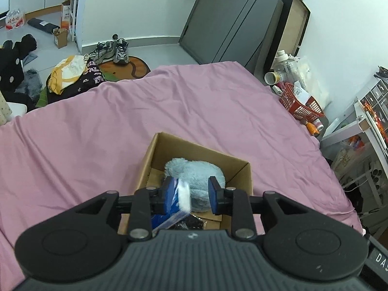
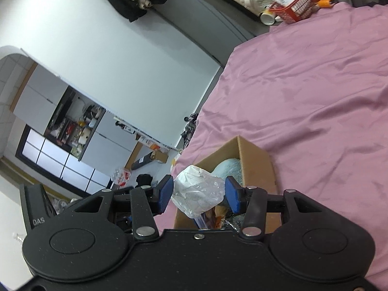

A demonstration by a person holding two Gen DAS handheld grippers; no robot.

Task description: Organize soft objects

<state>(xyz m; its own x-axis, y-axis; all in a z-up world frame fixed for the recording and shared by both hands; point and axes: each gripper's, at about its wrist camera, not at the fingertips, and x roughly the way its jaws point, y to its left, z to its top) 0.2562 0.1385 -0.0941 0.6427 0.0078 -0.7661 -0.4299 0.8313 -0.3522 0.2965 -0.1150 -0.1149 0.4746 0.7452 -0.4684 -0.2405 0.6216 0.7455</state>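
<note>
An open cardboard box (image 1: 238, 167) stands on the pink bedsheet (image 1: 169, 111). A fluffy light-blue plush (image 1: 196, 172) lies inside it. My left gripper (image 1: 191, 195) is open just above the box, its blue pads on either side of the plush; a blue-and-white packet (image 1: 180, 201) sits against the left pad. In the right wrist view my right gripper (image 2: 198, 194) is open around a crinkled clear plastic bag with white contents (image 2: 197, 194), over the same box (image 2: 254, 160), where the plush (image 2: 230, 169) shows behind.
A red basket (image 1: 299, 104) with bottles and jars stands off the bed's far right edge. Clothes, bags and shoes (image 1: 116, 51) litter the floor to the far left. A dark door (image 1: 232, 17) is behind the bed. Shelves stand at the right.
</note>
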